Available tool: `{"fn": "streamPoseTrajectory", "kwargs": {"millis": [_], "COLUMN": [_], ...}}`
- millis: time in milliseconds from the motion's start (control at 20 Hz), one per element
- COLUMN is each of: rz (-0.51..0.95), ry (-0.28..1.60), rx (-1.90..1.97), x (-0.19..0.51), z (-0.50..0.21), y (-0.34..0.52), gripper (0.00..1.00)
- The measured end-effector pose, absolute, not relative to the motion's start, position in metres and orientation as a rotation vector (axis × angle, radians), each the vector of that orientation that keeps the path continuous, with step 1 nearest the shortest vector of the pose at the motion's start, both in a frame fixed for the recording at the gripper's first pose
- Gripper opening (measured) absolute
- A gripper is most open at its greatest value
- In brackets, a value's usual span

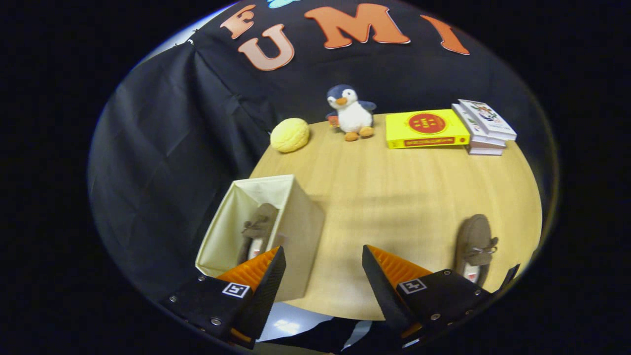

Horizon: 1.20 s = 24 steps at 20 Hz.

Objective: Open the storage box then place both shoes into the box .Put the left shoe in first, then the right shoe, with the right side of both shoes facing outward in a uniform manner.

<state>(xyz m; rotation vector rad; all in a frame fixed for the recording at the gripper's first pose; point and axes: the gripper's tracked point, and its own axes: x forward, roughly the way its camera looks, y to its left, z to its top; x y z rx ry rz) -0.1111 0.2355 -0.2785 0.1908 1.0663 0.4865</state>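
Gripper view: shoe [474, 245] beside spread jaws

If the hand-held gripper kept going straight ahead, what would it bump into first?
Probably bare table. The hand-held gripper is open and empty, aimed between the storage box and the shoe. Depth is hard to judge.

Round pale wooden table [394, 197] against black cloth wall [162, 148].
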Motion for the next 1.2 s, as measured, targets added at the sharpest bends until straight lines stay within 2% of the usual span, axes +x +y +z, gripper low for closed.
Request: {"fn": "streamPoseTrajectory", "kwargs": {"millis": [400, 700, 900, 1000, 1200], "rz": [0.237, 0.182, 0.172, 0.155, 0.127], "ry": [1.103, 1.138, 1.14, 1.114, 1.084], "rx": [0.11, 0.065, 0.035, 0.017, 0.014], "x": [-0.118, -0.124, -0.119, -0.109, -0.1], "z": [-0.355, -0.406, -0.43, -0.436, -0.448], "y": [0.065, 0.021, 0.01, 0.007, 0.007], "gripper": [0.95, 0.85, 0.74, 0.65, 0.39]}}
